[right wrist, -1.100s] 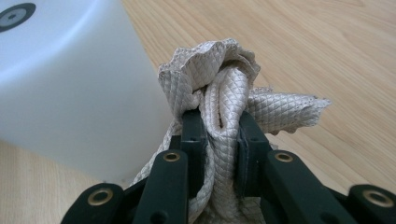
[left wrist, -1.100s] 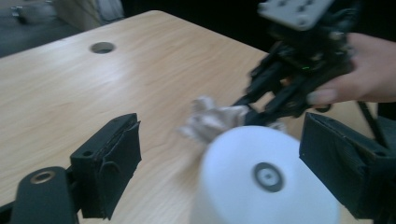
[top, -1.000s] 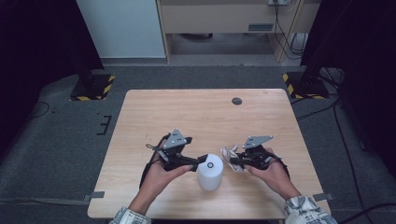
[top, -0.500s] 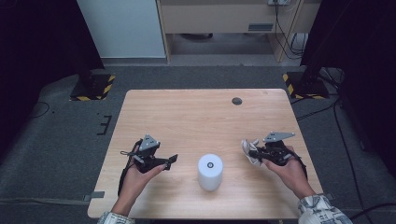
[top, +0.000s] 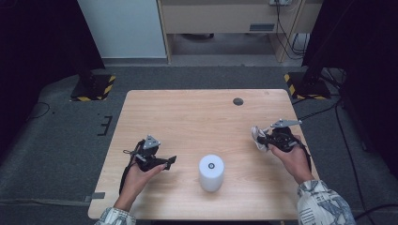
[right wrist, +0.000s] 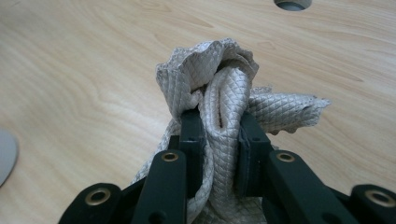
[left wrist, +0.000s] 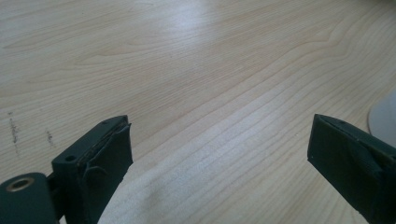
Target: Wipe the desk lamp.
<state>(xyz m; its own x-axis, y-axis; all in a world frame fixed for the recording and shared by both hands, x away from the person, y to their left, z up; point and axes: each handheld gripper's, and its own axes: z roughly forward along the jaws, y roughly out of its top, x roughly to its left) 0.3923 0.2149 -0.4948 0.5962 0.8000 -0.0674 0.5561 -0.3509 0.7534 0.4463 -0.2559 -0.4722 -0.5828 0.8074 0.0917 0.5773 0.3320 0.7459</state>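
Observation:
A white cylinder with a dark dot on its top stands upright near the table's front middle. My left gripper rests low over the wood to its left, jaws pointing at it. In the left gripper view that gripper is open wide with bare table between the jaws, and the cylinder's edge shows at the right. My right gripper is off to the cylinder's right, shut on a crumpled pale quilted cloth. The right gripper view has the cloth bunched and pinched between the jaws of the gripper.
The wooden table has a round dark cable hole at its back right, seen too as the hole in the right gripper view. Black stands with yellow-striped feet sit on the floor behind the table.
Both hands have drawn away from the cylinder. The left gripper moved left and sank toward the table. The right gripper moved right, carrying the cloth.

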